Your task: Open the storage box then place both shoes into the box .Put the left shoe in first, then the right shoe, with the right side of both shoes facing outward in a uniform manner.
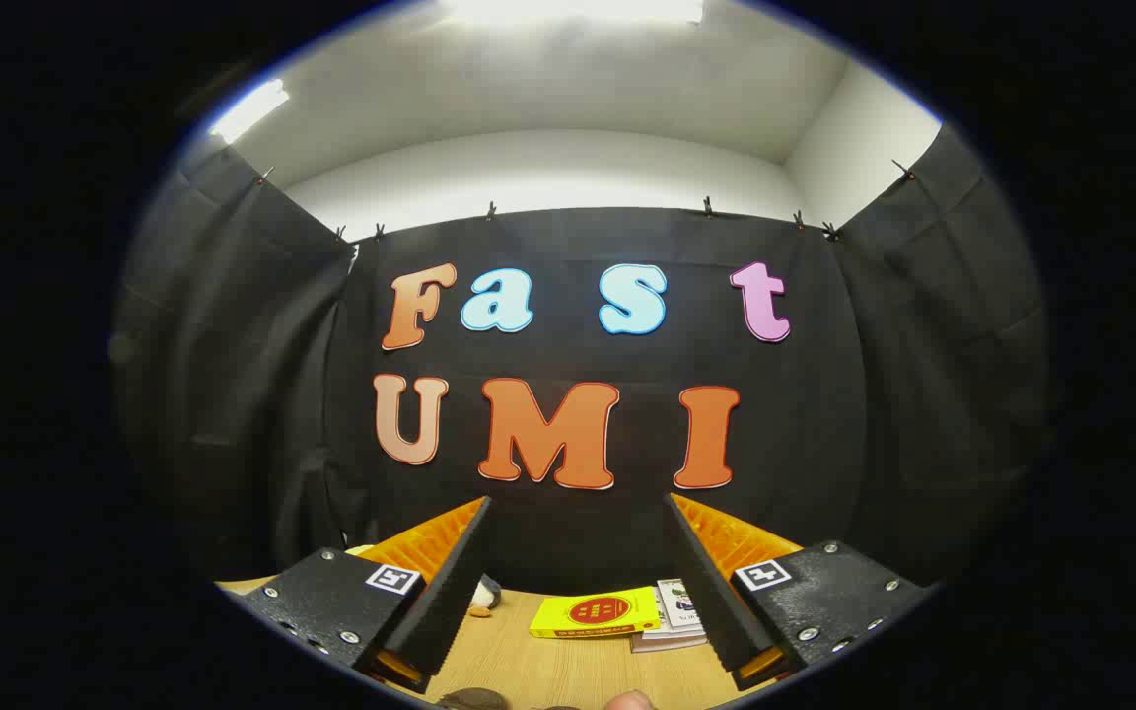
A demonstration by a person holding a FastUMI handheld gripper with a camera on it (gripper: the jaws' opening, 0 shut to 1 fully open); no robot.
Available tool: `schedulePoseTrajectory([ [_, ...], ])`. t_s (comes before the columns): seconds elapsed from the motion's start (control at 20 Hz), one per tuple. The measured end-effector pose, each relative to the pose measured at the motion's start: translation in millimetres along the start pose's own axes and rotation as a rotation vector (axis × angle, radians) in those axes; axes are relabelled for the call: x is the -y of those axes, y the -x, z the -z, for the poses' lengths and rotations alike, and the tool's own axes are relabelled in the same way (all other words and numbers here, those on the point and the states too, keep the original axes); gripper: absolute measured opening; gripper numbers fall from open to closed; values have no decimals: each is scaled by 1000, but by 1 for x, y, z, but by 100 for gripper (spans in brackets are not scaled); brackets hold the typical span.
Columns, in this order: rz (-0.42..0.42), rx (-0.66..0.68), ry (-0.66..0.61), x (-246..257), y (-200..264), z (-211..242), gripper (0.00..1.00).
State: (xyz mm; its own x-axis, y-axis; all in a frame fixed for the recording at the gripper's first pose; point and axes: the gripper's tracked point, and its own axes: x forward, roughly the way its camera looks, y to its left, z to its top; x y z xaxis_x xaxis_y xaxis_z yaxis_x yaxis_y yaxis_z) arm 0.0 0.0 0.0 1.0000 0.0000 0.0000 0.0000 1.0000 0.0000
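Shoes possibly at tongs (578, 572) base; yellow box (596, 612) ahead, tongs spread.

one gripper (578, 582) with two fingers (450, 582), set wide apart and holding nothing. one wooden desk (568, 671). one yellow box (596, 612) on it. one small stack of booklets (676, 616) beside the box; their number cannot be told. two ceiling lights (250, 108).

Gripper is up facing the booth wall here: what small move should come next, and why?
Probably tilt the gripper down toward the light wooden table. Its fingers stand open on nothing, with a flat yellow box between and beyond them.
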Motion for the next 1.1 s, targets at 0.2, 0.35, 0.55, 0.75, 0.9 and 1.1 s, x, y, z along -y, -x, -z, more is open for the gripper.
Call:
schedulePoseTrajectory([
  [0.2,0,-1,-3,1,3,-2,100],
  [0.35,6,6,4,5,4,-2,100],
  [0.55,15,5,-4,9,6,-2,100],
  [0.75,16,1,-10,9,9,-1,100],
  [0.9,5,-2,0,6,10,1,100],
  [1.1,-14,-22,-7,-3,10,9,100],
])
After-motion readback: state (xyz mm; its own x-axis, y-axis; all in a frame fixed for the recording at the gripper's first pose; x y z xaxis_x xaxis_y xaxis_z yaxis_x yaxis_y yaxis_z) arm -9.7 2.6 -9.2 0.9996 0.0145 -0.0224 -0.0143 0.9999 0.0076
